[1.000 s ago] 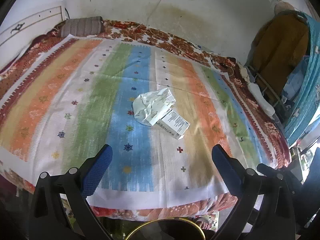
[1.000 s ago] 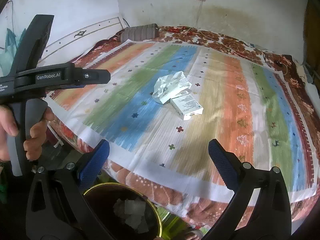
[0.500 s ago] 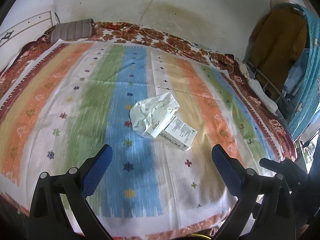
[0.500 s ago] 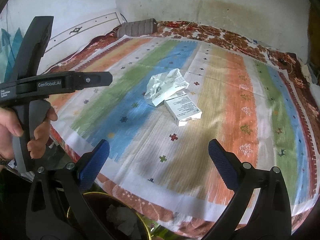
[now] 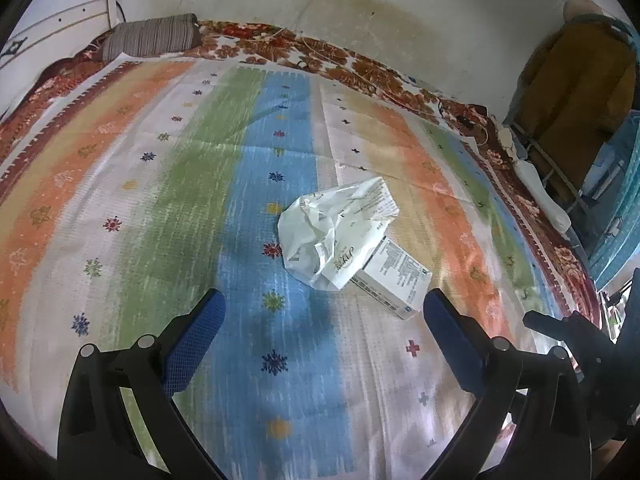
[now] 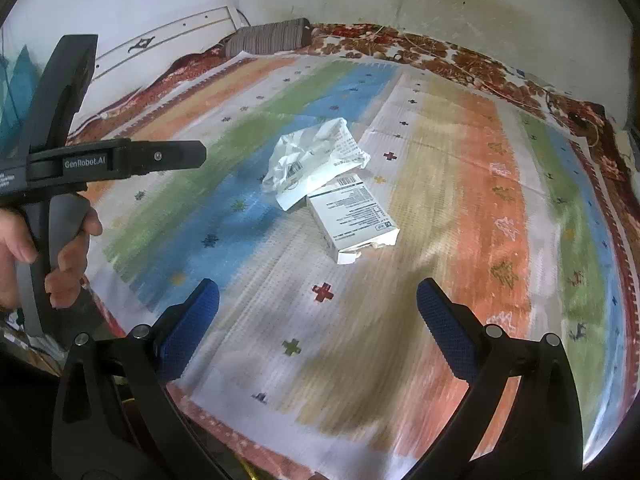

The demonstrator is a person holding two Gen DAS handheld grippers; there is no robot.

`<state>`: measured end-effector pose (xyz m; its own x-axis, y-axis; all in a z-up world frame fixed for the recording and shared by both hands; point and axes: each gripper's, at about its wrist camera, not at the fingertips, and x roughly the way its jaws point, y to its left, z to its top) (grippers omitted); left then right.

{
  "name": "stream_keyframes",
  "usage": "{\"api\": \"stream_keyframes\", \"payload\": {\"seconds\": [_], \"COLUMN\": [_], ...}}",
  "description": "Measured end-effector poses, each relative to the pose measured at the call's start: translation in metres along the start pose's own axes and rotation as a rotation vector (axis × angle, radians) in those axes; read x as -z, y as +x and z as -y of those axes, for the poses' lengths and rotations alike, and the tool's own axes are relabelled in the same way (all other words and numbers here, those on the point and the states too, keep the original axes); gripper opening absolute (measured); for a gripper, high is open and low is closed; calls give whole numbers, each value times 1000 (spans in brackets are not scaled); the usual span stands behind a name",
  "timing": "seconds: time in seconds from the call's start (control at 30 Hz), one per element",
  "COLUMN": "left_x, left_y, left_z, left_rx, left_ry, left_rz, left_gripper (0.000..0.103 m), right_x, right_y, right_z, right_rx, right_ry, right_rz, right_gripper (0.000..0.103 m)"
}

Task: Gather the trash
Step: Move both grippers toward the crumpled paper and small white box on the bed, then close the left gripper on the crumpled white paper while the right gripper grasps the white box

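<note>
So as far as I can tell the actual collecting hasn't started for what's in view, both pieces of trash are sitting untouched in the middle of the striped bedspread [image 5: 168, 184]. There's a crumpled white plastic bag [image 5: 332, 236] lying partly on top of a small white carton [image 5: 394, 280], the two touching and overlapping at the bag's lower edge. From the right wrist view the carton [image 6: 354, 218] has a torn-open end facing the camera, and the bag [image 6: 312, 160] sits just behind it. The left gripper [image 5: 320, 340] has its fingers spread wide with nothing between them, hovering over the blue stripe short of the bag. The right gripper [image 6: 318, 320] is the same deal, spread apart and empty, aimed roughly at the carton but not at it yet. You can see a person's hand [image 6: 44, 256] wrapped around the handle of the left tool in the right view. No bin clearly shows in either view, so I can't say where the stuff is meant to go or whether anything's already been dropped in. My read: pretty much everything visible is left to do, meaning close in, pinch the bag or the carton, and carry each off. The bag looks floppy and light, so it may drag off the carton when lifted.
</note>
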<state>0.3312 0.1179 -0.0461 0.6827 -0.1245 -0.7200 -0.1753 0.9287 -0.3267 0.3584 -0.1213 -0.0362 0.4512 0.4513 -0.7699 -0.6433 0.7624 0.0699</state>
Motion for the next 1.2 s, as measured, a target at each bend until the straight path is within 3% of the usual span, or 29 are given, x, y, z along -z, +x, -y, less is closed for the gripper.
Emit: {"api": "stream_keyframes", "payload": {"seconds": [0.83,0.93,1.2], "left_x": [-29,-30,-32], "left_y": [85,100,117], "left_z": [-22,-19,-24], "left_rx": [32,-7,29], "left_ry": [-10,16,-8], "left_rz": [-61,-87,-78], "left_gripper": [97,97,96], "right_x": [-31,-32,-39], "right_y": [105,120,146], "right_z": [24,31,48], "right_rx": [-18,-14,-83], "right_ry": [-55,-84,-64], "right_rz": [-103,-129,-132], "right_gripper": [94,94,93]}}
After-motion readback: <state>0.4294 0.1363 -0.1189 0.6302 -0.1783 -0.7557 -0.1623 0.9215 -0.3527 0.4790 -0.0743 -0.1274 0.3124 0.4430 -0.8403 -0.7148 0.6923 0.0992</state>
